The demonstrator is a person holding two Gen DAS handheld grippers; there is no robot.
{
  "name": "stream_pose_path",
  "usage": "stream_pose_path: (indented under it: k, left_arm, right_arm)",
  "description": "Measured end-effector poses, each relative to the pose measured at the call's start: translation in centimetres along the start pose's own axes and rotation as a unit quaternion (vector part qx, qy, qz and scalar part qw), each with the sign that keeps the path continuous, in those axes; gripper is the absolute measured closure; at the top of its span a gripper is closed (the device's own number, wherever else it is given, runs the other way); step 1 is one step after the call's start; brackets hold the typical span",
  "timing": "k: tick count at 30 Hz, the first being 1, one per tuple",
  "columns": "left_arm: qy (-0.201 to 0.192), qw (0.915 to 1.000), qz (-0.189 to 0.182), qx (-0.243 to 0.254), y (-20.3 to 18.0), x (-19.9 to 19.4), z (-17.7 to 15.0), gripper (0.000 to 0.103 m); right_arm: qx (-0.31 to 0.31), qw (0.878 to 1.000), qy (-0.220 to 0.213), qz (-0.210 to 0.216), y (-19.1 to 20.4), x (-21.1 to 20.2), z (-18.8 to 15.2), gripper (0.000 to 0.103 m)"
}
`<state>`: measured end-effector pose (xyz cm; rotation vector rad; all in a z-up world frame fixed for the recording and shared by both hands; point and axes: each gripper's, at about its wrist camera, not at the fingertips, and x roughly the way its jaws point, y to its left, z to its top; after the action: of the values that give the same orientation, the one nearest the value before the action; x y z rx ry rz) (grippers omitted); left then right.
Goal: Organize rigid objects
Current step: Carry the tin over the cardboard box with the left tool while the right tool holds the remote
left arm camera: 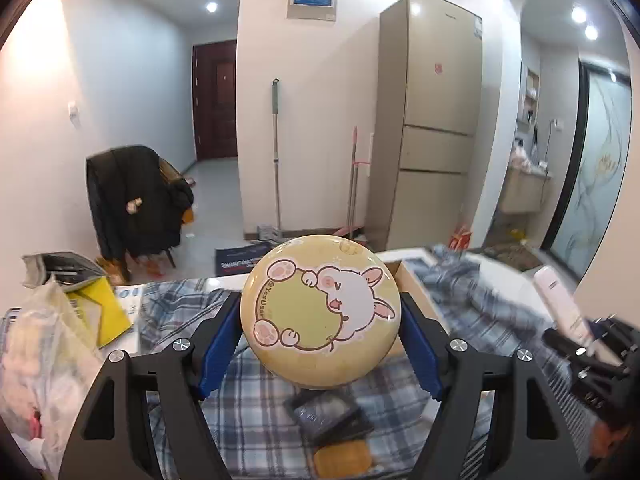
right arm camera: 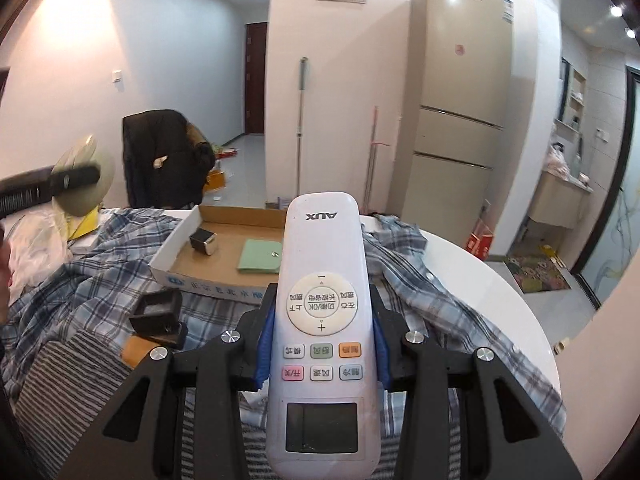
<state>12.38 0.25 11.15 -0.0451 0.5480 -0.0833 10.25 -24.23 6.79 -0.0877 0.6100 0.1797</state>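
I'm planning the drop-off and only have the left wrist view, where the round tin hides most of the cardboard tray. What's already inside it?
Observer: The right wrist view shows a small dark cube and a flat green pad lying on the floor of the cardboard tray.
Operator: Is any bare space left?
Observer: Yes, bare cardboard shows between the cube and the pad and along the back wall.
Operator: I only see a white stick at my right edge. What is it?
Observer: A white remote, buttons up, clamped between the pads of the right gripper.
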Motion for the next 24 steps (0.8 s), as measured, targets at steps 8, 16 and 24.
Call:
stream_pose_path:
  k: [8, 16, 24]
  left_arm:
    - [0.032, 0.9986, -0.034, 0.024, 0.2, 5.1, 4.7, 0.026]
    - [0.138, 0.9889, -0.043, 0.034, -0.1, 13.5, 1.0, 0.026]
    - [0.252, 0.9661, -0.047, 0.032, 0.5, 21.6, -4.5, 0.026]
  right_arm:
    - [0.026, 0.999, -0.046, -0.004, 1.1, 2.3, 9.5, 0.064]
    - [0.07, 0.997, -0.029, 0.024, 3.4, 7.6, 13.7, 0.064]
    - [0.094, 0.995, 0.024, 0.017, 3.4, 13.9, 10.6, 0.064]
